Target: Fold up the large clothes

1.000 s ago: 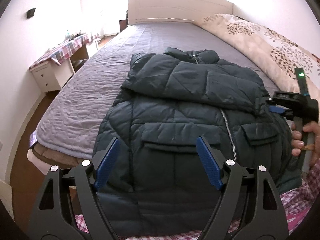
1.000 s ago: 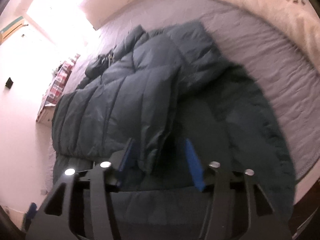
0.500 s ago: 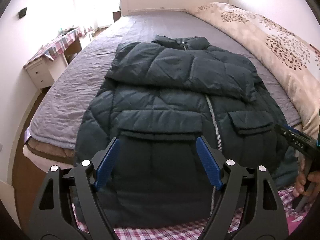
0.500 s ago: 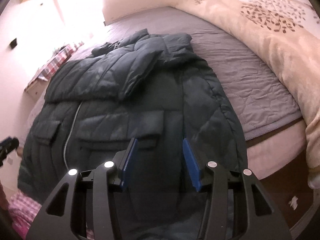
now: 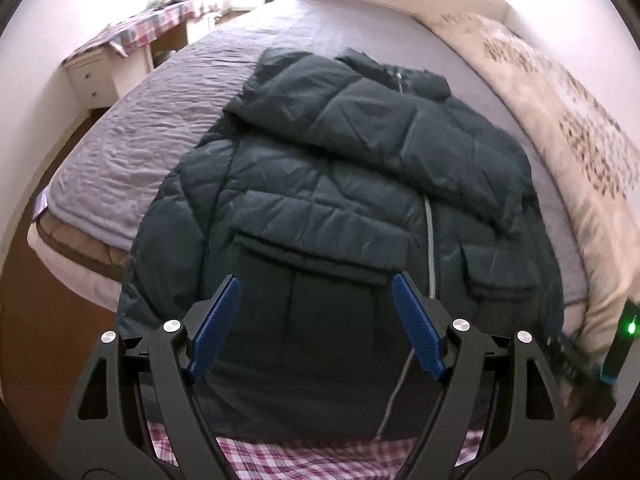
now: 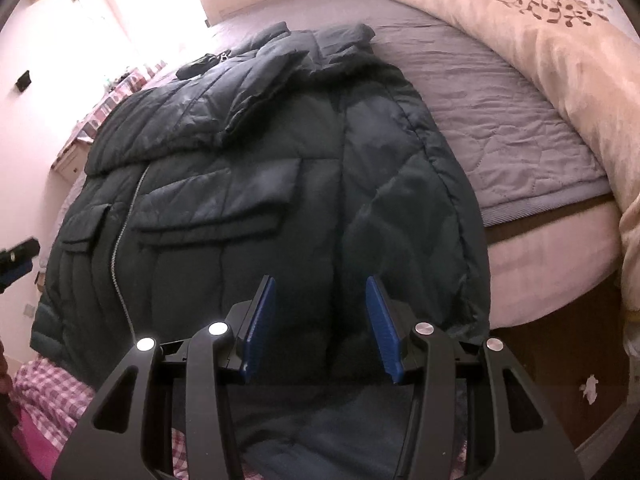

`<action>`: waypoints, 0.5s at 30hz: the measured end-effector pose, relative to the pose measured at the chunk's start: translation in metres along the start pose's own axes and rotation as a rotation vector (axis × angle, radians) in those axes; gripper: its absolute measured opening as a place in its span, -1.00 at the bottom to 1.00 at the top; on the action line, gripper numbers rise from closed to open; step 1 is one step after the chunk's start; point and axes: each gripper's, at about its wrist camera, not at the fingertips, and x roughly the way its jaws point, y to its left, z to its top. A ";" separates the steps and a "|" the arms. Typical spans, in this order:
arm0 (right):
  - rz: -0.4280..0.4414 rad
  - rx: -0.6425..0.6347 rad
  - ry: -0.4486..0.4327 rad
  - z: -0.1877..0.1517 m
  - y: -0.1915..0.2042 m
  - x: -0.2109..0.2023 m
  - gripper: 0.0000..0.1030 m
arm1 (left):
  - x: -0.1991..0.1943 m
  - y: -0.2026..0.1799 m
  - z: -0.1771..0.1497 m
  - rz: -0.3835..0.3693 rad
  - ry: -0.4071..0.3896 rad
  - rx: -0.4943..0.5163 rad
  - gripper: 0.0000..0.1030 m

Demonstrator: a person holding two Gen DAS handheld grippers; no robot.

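A dark teal quilted puffer jacket (image 5: 340, 200) lies front up on the grey bed, both sleeves folded across its chest, hem hanging over the bed's near edge. It also shows in the right wrist view (image 6: 260, 168). My left gripper (image 5: 316, 320) is open and empty, hovering over the lower left front near the pocket flap. My right gripper (image 6: 320, 320) is open and empty, above the jacket's lower right hem. The right gripper's body shows at the left wrist view's right edge (image 5: 618, 352).
The grey quilted bedspread (image 5: 132, 152) covers the bed. A cream floral duvet (image 6: 560, 40) lies along the right side. A white dresser with a plaid cloth (image 5: 116, 60) stands left of the bed. A plaid cloth (image 5: 304, 456) shows under the hem.
The right gripper let go of the folded sleeve and drew back to the hem, opening wider. The left gripper shifted slightly over the lower front, still open.
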 end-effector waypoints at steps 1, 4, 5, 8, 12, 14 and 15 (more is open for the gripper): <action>0.003 -0.002 -0.007 -0.001 -0.001 -0.003 -0.06 | -0.002 -0.001 -0.001 0.005 -0.008 -0.003 0.50; 0.014 0.010 -0.027 -0.005 -0.004 -0.011 -0.06 | -0.010 0.003 -0.003 0.010 -0.025 0.003 0.50; 0.020 0.018 -0.035 -0.006 -0.004 -0.015 -0.06 | -0.013 0.006 -0.004 0.014 -0.033 0.004 0.50; 0.026 0.027 -0.066 -0.007 -0.003 -0.023 -0.06 | -0.024 0.018 -0.004 0.021 -0.064 -0.010 0.50; 0.014 0.000 -0.083 -0.008 0.006 -0.026 -0.06 | -0.031 0.041 -0.005 0.028 -0.083 -0.046 0.51; 0.006 -0.011 -0.081 -0.009 0.010 -0.026 -0.06 | -0.034 0.057 -0.006 0.017 -0.084 -0.073 0.51; 0.000 -0.015 -0.082 -0.009 0.011 -0.026 -0.06 | -0.034 0.062 -0.007 0.020 -0.085 -0.065 0.50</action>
